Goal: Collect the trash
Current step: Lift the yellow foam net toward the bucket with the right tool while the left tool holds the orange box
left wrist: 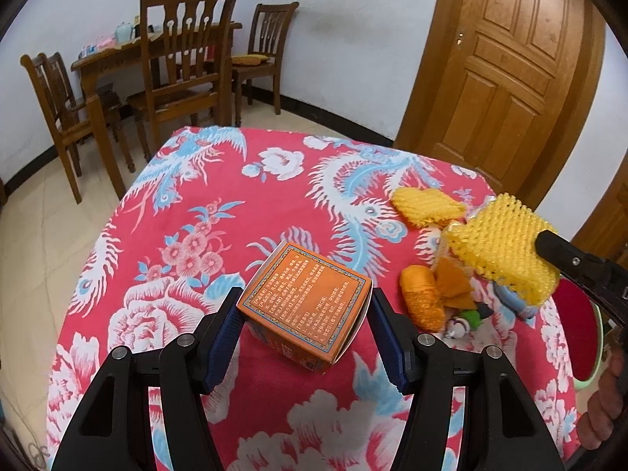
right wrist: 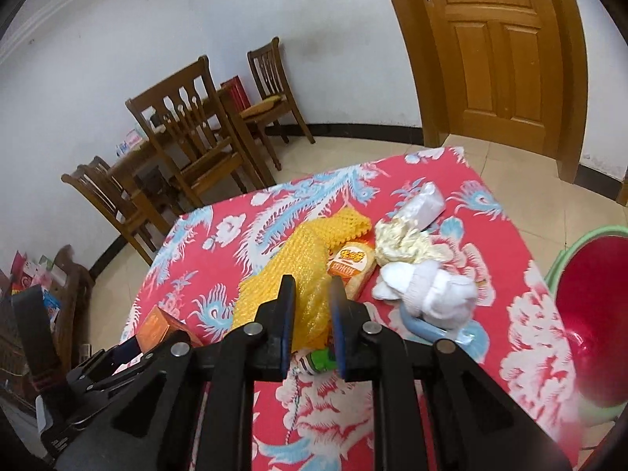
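An orange printed carton (left wrist: pixel 304 306) sits tilted between the pads of my left gripper (left wrist: pixel 304 314), which is shut on its sides just above the red flowered tablecloth (left wrist: pixel 176 204). The carton also shows in the right wrist view (right wrist: pixel 159 327). My right gripper (right wrist: pixel 314 294) is shut on a yellow foam fruit net (right wrist: pixel 290 274), held above the cloth; the net also shows in the left wrist view (left wrist: pixel 506 247). More trash lies in a pile: a second yellow net (left wrist: pixel 426 206), an orange snack wrapper (right wrist: pixel 351 269), crumpled cream paper (right wrist: pixel 404 241), white tissue (right wrist: pixel 428 292).
A red-lined bin with a green rim (right wrist: pixel 596 322) stands at the table's right edge. Wooden chairs (left wrist: pixel 184 62) and a wooden table stand behind, by the white wall. A wooden door (left wrist: pixel 506 59) is at the back right. A small green-capped bottle (right wrist: pixel 320 359) lies under my right gripper.
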The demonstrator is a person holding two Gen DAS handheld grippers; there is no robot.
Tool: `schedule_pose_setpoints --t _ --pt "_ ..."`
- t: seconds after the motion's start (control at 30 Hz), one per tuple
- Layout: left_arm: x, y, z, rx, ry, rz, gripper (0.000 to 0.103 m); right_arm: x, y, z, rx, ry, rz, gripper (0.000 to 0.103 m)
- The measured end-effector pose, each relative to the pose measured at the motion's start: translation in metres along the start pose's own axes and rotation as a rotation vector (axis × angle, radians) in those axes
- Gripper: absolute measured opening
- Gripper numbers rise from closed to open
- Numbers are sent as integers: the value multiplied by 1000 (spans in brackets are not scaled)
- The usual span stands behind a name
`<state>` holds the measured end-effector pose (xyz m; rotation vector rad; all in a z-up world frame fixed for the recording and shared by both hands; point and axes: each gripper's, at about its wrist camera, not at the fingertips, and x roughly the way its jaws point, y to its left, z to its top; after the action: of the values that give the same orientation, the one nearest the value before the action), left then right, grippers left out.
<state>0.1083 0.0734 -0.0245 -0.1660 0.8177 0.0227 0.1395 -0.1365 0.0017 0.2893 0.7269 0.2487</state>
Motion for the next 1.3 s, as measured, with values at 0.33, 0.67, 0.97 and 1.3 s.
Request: schedule_pose_setpoints --t 0.33,0.67,0.97,1.3 --pt "-17 -26 1 35 -25 -37 64 -43 -22 -3 49 -55 -20 19" --pt "-31 -67 1 98 -34 -86 64 -86 -57 -11 117 -107 -70 20" --pt "-40 -116 1 173 -42 -125 64 -120 -96 -22 191 -157 -123 20" --pt "-38 -178 -5 265 -30 -188 64 -155 -148 -32 269 -207 -200 20"
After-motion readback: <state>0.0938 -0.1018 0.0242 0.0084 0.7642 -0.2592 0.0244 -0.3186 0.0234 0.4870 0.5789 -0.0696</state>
